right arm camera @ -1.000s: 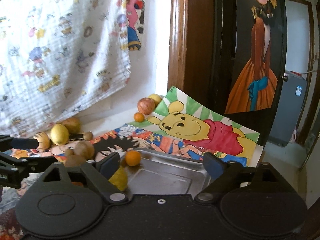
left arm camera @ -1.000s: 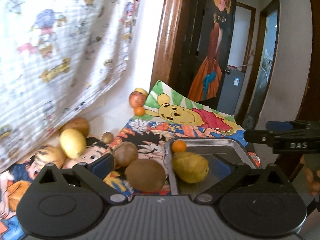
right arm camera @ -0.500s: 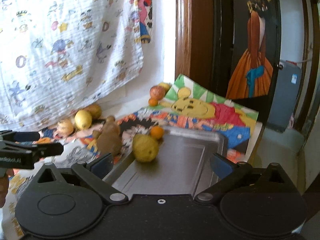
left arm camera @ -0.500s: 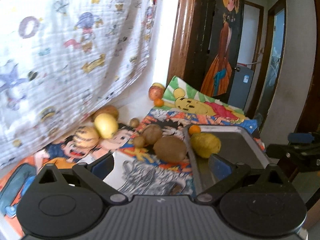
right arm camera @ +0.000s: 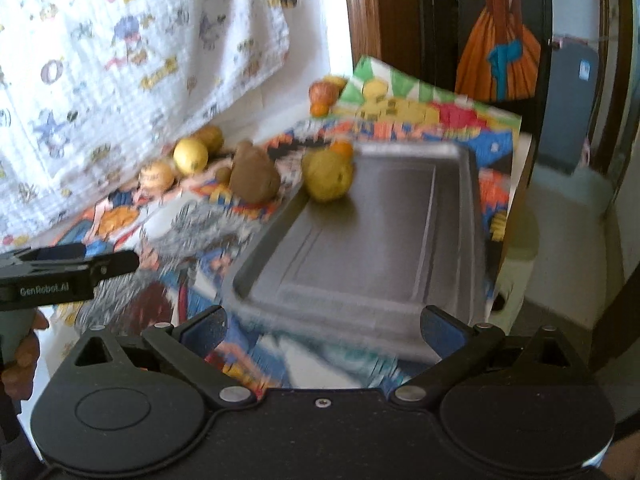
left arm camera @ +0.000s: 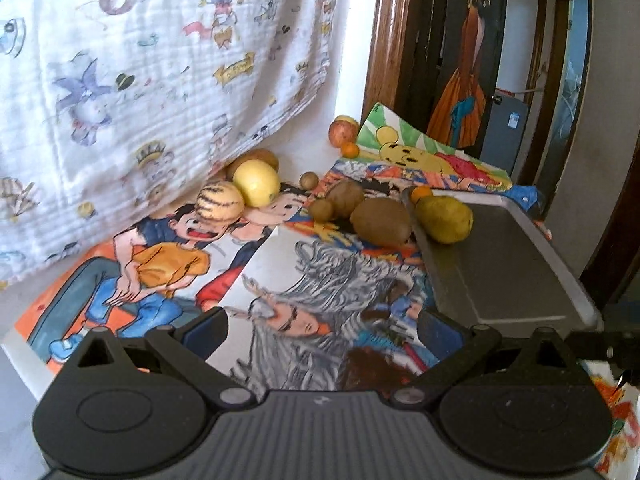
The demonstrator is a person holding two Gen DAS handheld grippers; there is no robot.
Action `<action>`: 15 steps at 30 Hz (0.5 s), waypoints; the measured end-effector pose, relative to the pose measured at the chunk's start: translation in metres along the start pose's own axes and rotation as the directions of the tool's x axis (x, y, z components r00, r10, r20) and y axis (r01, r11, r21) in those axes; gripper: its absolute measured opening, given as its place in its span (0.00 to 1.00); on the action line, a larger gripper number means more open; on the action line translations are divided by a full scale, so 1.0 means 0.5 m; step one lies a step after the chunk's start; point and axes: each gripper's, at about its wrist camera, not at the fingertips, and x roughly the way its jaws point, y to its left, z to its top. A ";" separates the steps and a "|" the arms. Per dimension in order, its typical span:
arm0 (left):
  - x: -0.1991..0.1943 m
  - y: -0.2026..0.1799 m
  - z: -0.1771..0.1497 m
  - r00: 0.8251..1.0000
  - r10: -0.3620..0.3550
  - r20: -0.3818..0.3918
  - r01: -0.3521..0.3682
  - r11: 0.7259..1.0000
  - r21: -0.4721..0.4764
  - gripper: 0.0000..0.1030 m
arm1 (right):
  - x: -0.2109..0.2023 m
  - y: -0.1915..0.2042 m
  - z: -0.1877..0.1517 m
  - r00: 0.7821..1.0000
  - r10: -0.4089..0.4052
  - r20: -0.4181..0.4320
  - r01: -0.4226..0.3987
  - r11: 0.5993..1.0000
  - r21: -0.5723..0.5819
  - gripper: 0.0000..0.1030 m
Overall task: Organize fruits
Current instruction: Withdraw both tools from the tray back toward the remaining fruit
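While both grippers hover above the cartoon-printed table cover (left arm camera: pixel 168 264), the left gripper (left arm camera: pixel 322 330) and the right gripper (right arm camera: pixel 322 326) each have their fingers spread wide apart with nothing between them. Inside the metal tray (left arm camera: pixel 504 264), a yellow-green pear (left arm camera: pixel 444 220) and a small orange (left arm camera: pixel 422 192) lie at the far left corner. Just left of the tray rest brown kiwis (left arm camera: pixel 380 222), with a lemon (left arm camera: pixel 256 182) and a striped melon (left arm camera: pixel 220 202) near the hanging printed cloth (left arm camera: pixel 140 80).

Matt grey metal tray (left arm camera: pixel 504 256)
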 end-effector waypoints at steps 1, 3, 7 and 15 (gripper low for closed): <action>-0.002 0.001 -0.003 1.000 0.005 -0.004 -0.005 1.000 0.002 1.00 | 0.003 0.005 -0.005 1.000 0.005 -0.019 -0.005 1.000 0.002 0.99; -0.002 0.006 -0.009 1.000 0.011 -0.013 -0.011 1.000 0.001 1.00 | 0.012 0.018 -0.013 0.998 0.011 -0.056 -0.012 1.000 -0.005 0.99; -0.005 0.021 -0.021 0.999 0.030 -0.028 -0.031 0.999 -0.018 1.00 | 0.026 0.042 -0.019 0.995 0.020 -0.097 -0.023 0.999 -0.033 0.99; -0.008 0.055 -0.032 0.996 0.073 -0.046 -0.075 0.996 -0.055 1.00 | 0.042 0.079 -0.016 0.991 0.052 -0.124 -0.065 0.992 -0.106 0.99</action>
